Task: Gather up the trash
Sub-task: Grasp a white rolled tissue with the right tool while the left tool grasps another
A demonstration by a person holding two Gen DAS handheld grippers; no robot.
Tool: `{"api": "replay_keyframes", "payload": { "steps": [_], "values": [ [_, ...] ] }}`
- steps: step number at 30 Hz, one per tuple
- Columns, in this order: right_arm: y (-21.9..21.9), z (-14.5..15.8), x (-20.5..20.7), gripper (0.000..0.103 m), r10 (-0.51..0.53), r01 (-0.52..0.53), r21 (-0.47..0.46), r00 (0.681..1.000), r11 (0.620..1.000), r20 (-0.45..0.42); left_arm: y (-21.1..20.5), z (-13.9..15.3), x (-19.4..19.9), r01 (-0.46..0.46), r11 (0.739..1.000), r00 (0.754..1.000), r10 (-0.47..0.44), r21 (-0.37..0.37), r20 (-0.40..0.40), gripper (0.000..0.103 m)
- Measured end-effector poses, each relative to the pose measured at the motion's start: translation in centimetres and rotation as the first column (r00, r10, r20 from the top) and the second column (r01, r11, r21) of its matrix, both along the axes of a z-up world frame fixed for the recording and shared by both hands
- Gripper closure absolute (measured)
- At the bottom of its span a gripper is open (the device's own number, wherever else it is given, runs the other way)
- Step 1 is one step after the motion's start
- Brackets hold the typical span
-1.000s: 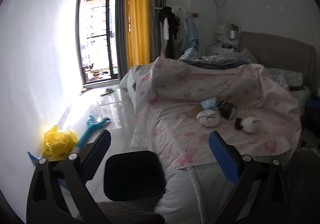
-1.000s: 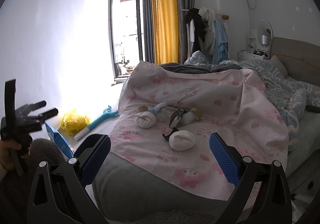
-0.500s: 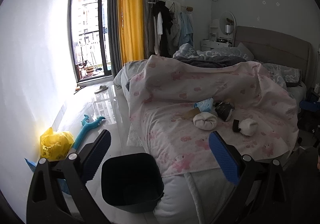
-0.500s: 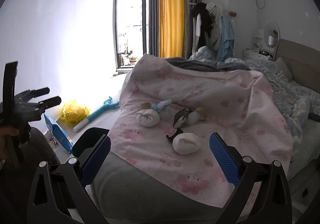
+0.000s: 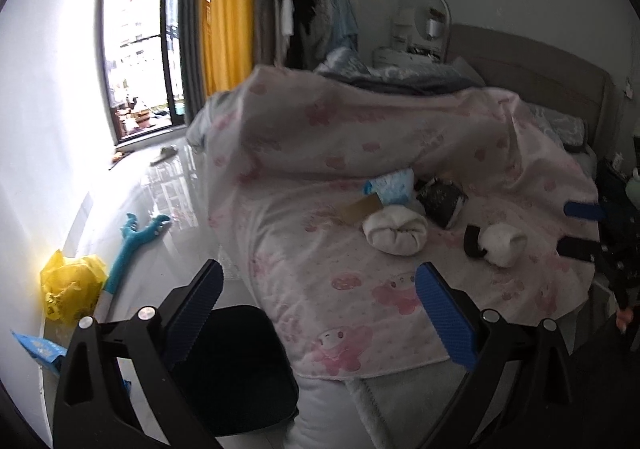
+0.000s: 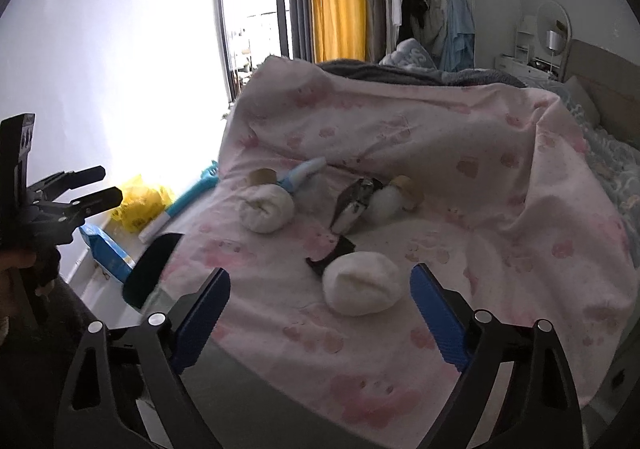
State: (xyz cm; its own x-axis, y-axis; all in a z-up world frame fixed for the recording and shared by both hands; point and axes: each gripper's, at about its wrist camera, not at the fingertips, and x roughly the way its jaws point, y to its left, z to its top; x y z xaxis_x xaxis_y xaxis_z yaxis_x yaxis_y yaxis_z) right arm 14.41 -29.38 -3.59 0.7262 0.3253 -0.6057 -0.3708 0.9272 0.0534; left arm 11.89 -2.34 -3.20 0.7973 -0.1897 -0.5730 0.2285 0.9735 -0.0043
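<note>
Holding both tongs wide and empty, I see a white wad (image 6: 362, 283) between my right tongs' (image 6: 320, 307) fingers. Below my left tongs (image 5: 316, 303) sits the bin (image 5: 240, 365); more wads (image 5: 394, 229) lie ahead on the sheet (image 5: 320, 177).

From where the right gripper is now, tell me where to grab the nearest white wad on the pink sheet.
Take the white wad across its rounded middle, coming straight ahead and down with the open right gripper. It is soft, lies flat on the pink sheet, and its sides look free; the black scrap touches only its far edge.

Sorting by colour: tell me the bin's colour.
Black, clearest in the left wrist view: bin.
</note>
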Motion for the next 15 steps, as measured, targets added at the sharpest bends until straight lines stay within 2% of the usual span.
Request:
{"api": "replay_keyframes", "payload": {
  "steps": [7,10,15],
  "values": [
    [-1.4,-2.4,3.8,0.021,-0.004,0.003,-0.015,0.998,1.000,-0.068,-1.6,-1.7,3.0,0.059,0.998,0.996,-0.060,-0.026,-0.059,0.007],
    [-1.7,-3.4,4.9,0.022,0.012,-0.011,0.005,0.994,1.000,-0.109,-2.2,-2.2,4.5,0.066,0.996,0.994,-0.070,-0.052,-0.086,0.015],
    [-1.8,-4.7,6.1,0.023,0.040,-0.039,0.010,0.988,0.999,-0.147,-3.4,-3.4,6.4,0.081,0.994,0.989,-0.090,-0.072,-0.121,0.017]
  ]
}}
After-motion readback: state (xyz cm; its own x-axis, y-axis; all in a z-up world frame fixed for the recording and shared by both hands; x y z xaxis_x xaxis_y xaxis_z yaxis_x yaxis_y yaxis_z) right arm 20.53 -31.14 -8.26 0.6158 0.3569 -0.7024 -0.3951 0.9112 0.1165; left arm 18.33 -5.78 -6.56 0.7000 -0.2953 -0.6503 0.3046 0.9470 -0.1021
